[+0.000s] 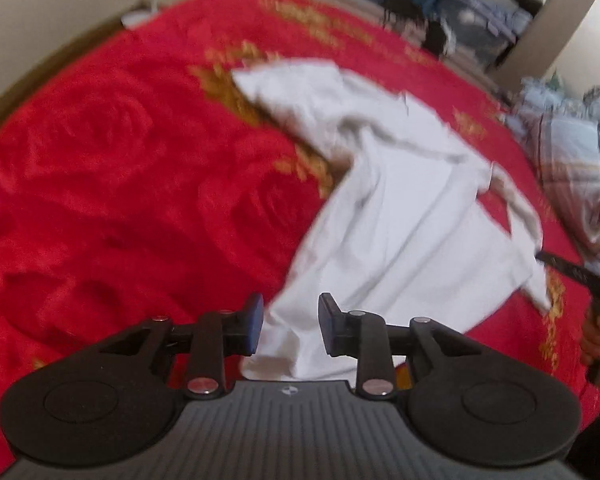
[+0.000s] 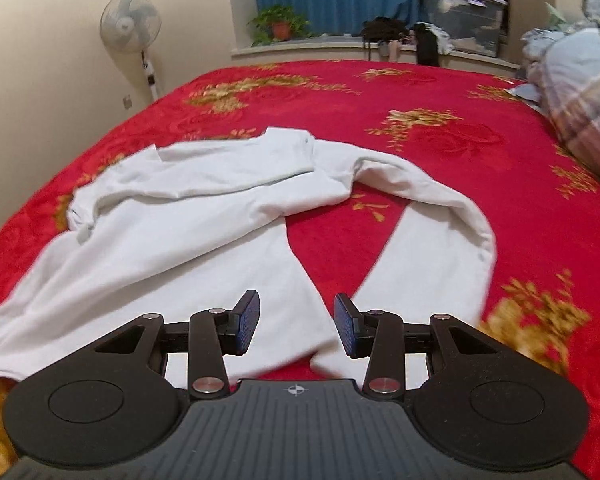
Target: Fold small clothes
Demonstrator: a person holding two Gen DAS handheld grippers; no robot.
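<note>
A small white long-sleeved garment (image 1: 400,200) lies crumpled on the red bedspread (image 1: 120,180). In the right wrist view the garment (image 2: 200,220) spreads from the left edge, with one sleeve curving round to the right and back toward me. My left gripper (image 1: 290,324) is open just over the garment's near corner, and its pads press on nothing. My right gripper (image 2: 296,324) is open above the near cloth where body and sleeve end meet, holding nothing. The left wrist view also shows the right gripper's dark tip (image 1: 580,276) and a hand (image 1: 596,340) at the garment's right corner.
The red bedspread (image 2: 440,140) has gold flower patterns. A plaid quilt (image 2: 580,92) is heaped at the right side of the bed. A standing fan (image 2: 131,24) is by the left wall. A window sill (image 2: 320,46) with a potted plant and a plastic box lies beyond.
</note>
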